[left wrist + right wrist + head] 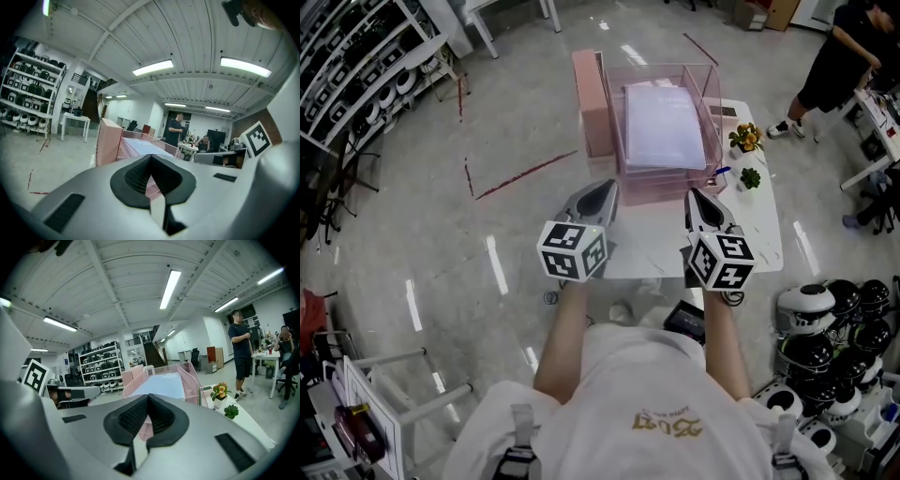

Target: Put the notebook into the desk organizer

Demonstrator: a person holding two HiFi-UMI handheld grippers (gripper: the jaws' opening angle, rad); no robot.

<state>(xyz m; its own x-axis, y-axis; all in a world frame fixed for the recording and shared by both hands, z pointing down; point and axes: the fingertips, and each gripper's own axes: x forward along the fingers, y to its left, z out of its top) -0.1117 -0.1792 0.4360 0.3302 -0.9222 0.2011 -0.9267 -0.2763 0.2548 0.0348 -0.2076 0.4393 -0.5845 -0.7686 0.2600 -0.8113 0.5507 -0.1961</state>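
With the notebook [663,127] seemingly in the organizer [592,94] just ahead, the left tongs [605,187] and right tongs [696,195], both closed and empty, should pull straight back without touching it.

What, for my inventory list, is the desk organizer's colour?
Pink desk organizer, clearest in the head view.

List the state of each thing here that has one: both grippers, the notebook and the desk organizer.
left gripper: shut, nothing between the jaws.
right gripper: shut, nothing between the jaws.
notebook: lying flat in the desk organizer's top tray.
desk organizer: upright on the white table, holding the notebook.
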